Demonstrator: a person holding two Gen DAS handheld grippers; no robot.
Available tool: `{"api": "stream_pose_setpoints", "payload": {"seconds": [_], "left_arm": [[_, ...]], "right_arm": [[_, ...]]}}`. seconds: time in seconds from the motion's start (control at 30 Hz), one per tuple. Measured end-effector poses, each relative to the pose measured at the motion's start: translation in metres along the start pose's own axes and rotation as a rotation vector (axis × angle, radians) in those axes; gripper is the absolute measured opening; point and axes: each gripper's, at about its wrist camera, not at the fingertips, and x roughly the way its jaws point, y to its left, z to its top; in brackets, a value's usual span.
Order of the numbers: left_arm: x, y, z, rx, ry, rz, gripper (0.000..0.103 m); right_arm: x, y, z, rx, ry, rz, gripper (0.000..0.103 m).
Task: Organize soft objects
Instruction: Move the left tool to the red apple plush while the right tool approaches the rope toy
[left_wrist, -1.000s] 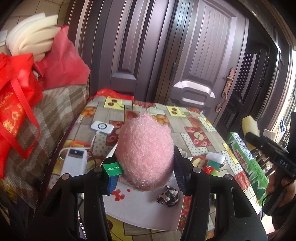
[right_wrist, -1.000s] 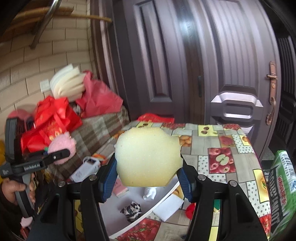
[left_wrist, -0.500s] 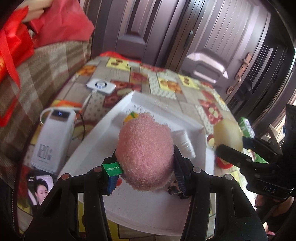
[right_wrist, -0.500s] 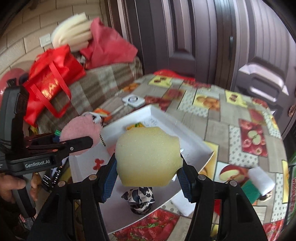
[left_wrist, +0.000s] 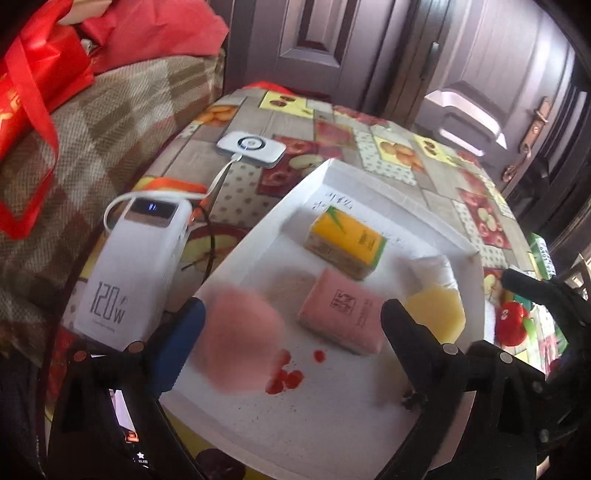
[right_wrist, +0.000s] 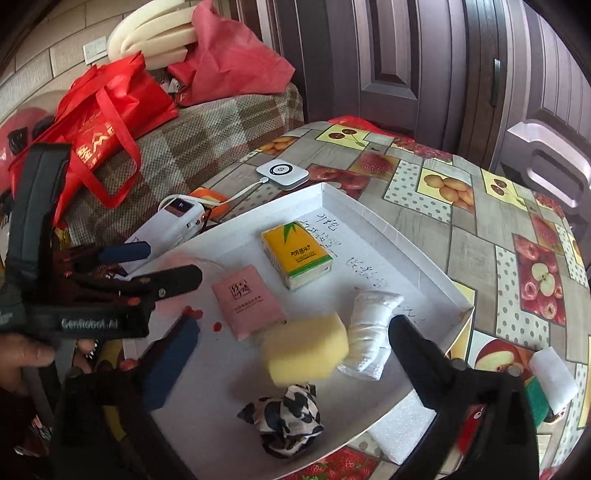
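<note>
Right wrist: yellow sponge (right_wrist: 306, 347) lies between opening tongs (right_wrist: 288, 354).

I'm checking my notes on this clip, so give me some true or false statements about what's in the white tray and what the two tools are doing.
1. The yellow sponge lies in the tray. True.
2. The right tool is shut on the sponge. False: its jaws are opening and stand clear of the sponge.
3. A pink packet lies beside a yellow tissue pack in the tray. True.
4. The power bank sits inside the tray. False: it is on the tablecloth, outside the tray wall.
5. The left tool grips the pink ball. False: its jaws are opening and the blurred ball looks loose over the tray.
</note>
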Motion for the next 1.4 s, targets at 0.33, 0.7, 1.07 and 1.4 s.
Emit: {"api": "stream_pose_setpoints", "payload": {"seconds": [0.33,0.7,1.07,1.4], "left_arm": [[-0.019,-0.008,-0.001,0.004,-0.032,-0.004,0.097],[-0.057,-0.032,-0.007,0.069,-0.081,-0.040,0.097],[-0.057,-0.095,-0.039,0.217,0.009,-0.141,0.097],[-0.053,-0.131,-0.059,0.261,0.060,-0.185,0.097]], "right_arm": [[-0.023,-0.004,-0.007,0.034,-0.016,-0.027,0.103],[-0.067,-0.036,-0.044,0.163,-0.051,-0.125,0.103],[-0.108,-0.161,-0.162,0.536,0.046,-0.418,0.103],[-0.068,-0.132,-0.155,0.352,0.093,-0.268,0.103]]}}
